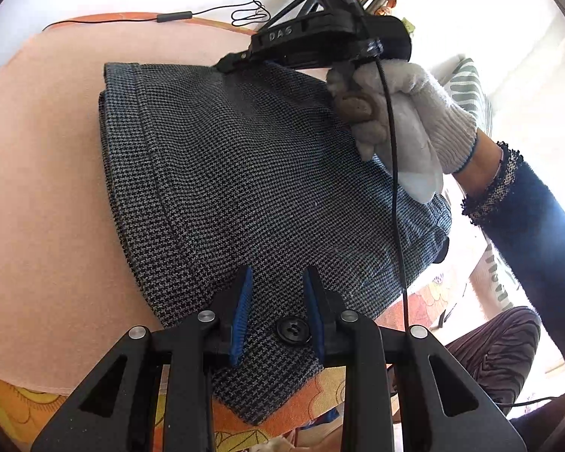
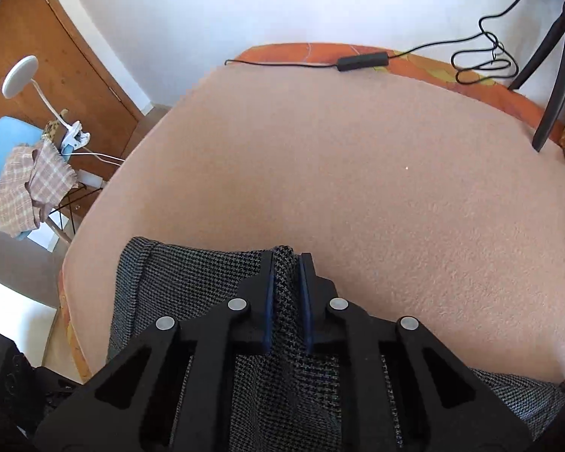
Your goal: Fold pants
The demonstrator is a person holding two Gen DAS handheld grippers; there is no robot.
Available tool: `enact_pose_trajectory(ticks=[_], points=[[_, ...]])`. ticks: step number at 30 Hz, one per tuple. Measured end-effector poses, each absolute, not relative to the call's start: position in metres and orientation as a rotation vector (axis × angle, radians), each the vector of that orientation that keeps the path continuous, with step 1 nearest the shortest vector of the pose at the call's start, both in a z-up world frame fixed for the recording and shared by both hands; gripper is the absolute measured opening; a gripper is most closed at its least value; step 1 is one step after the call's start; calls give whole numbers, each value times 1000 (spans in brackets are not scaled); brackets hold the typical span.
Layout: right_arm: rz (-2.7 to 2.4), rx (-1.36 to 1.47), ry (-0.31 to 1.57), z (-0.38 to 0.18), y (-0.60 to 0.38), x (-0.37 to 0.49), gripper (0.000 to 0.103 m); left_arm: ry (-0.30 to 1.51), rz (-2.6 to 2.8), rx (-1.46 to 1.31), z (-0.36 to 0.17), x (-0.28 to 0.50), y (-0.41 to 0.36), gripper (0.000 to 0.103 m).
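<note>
On the blanket [image 2: 357,169], right gripper [image 2: 286,263] pinches pants [image 1: 244,173]; left gripper [image 1: 276,282] gapes.

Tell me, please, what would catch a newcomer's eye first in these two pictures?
First the grey checked pants, folded into a thick pile in the middle of the pink blanket. Next the right gripper, pinching a ridge of that cloth at the pile's far edge. The left gripper hangs open over the near end, a black button between its fingers.
</note>
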State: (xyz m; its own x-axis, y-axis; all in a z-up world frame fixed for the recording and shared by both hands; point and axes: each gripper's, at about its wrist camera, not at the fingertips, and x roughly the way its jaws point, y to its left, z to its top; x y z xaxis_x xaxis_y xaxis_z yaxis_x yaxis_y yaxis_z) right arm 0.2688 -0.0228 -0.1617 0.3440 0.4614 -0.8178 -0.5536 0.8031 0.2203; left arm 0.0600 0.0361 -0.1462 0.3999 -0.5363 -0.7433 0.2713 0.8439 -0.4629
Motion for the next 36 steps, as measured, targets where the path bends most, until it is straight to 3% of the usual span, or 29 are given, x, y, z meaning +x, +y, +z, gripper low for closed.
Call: enact_pose_trajectory(ticks=[6,8,11,22,29,36], points=[[636,11,1050,-155,-44,271,28,999,-491,-263,-124,61,39,29],[629,40,997,-135,-63,259,43,966,-480,-253,-114,63,38,34],[601,111,918,-106,-105,233,52,917,-468,-217,-100,69,31,34],[256,252,838,-94,-264,101,60,860,-445,-163,-84,120,-3,39],[123,581,888,-160,-354,45,60,864,-435,-128,-95,153,-36,39],[231,730,890,-204,-338,33,60,893,-358,-128,-118,193,-47,39]])
